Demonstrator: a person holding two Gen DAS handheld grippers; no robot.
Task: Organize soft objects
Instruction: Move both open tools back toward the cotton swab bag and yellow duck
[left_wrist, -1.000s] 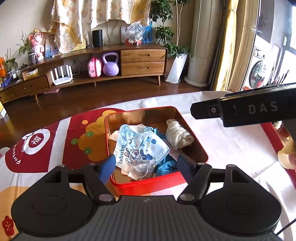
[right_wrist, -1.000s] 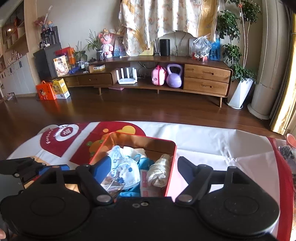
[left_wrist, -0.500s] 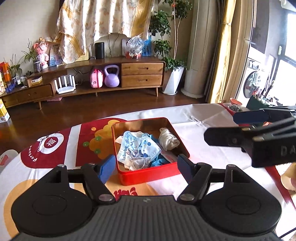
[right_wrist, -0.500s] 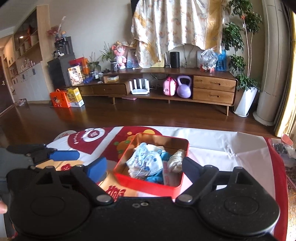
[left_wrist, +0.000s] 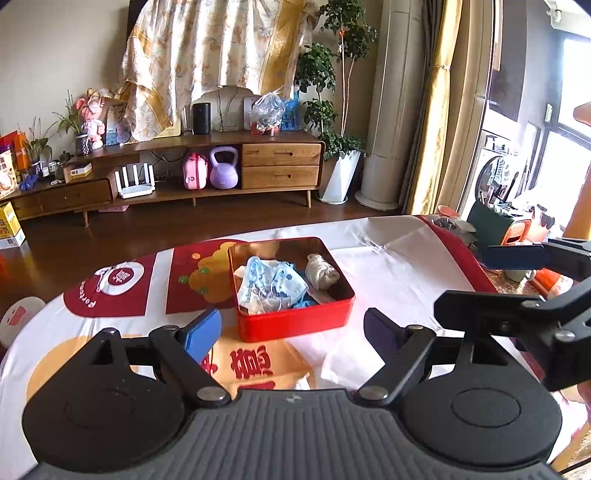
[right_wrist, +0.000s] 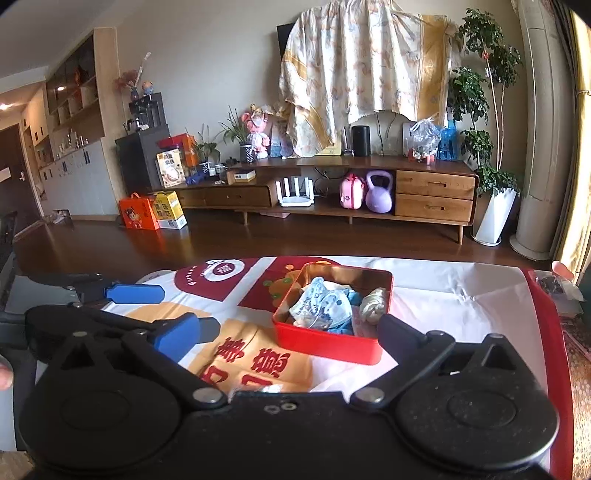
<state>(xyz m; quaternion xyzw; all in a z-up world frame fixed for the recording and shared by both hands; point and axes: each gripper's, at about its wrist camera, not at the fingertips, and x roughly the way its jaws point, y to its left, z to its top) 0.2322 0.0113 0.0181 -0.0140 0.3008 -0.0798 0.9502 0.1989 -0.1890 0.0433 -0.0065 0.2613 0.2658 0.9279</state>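
Red tin (left_wrist: 291, 295) sat at centre frame in both wrist views, on the printed tablecloth (left_wrist: 399, 266). Inside: printed face mask (left_wrist: 271, 282) toward the left, rolled cream cloth (left_wrist: 322, 272) toward the right, blue fabric (right_wrist: 355, 298) between. Tin's long axis ran roughly away from the cameras.

Left gripper (left_wrist: 291, 328) and right gripper (right_wrist: 291, 332) both lay below the tin in frame, clear of it. Their jaws had just been opening and stood spread, nothing between them.

Neither hand looked clearly nearer. Judged: contents already gathered; path to the tin unobstructed. Wooden sideboard (right_wrist: 369, 184) stood far behind.
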